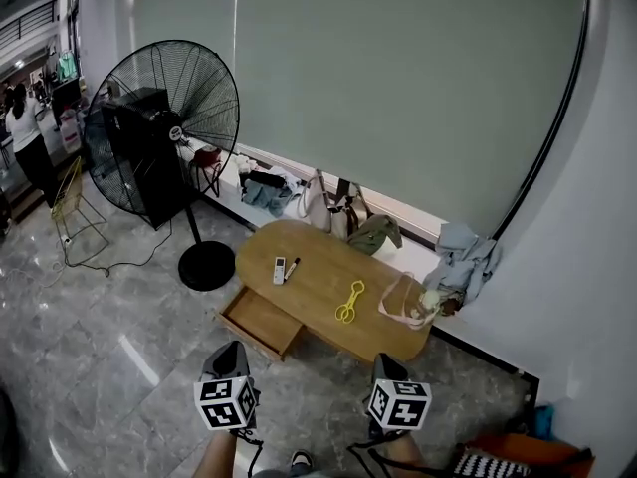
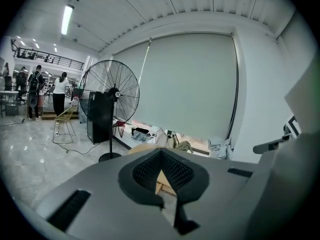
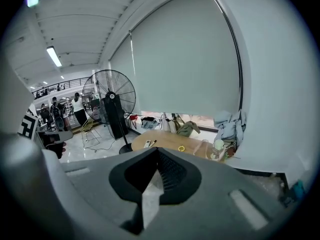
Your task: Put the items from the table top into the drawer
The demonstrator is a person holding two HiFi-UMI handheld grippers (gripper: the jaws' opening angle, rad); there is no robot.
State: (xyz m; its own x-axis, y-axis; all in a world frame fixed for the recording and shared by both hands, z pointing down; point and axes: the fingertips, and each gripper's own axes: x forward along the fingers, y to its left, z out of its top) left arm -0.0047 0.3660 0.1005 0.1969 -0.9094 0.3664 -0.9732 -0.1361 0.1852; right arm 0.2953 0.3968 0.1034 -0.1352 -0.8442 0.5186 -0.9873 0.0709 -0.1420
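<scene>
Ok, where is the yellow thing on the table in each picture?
Head view: the yellow tool lies on the wooden table, right of the middle.
Left gripper view: not in it; the left gripper covers that part of the table.
Right gripper view: small, near the centre, on the table.
Shared landmark: the big black fan, left of the table in every view.
</scene>
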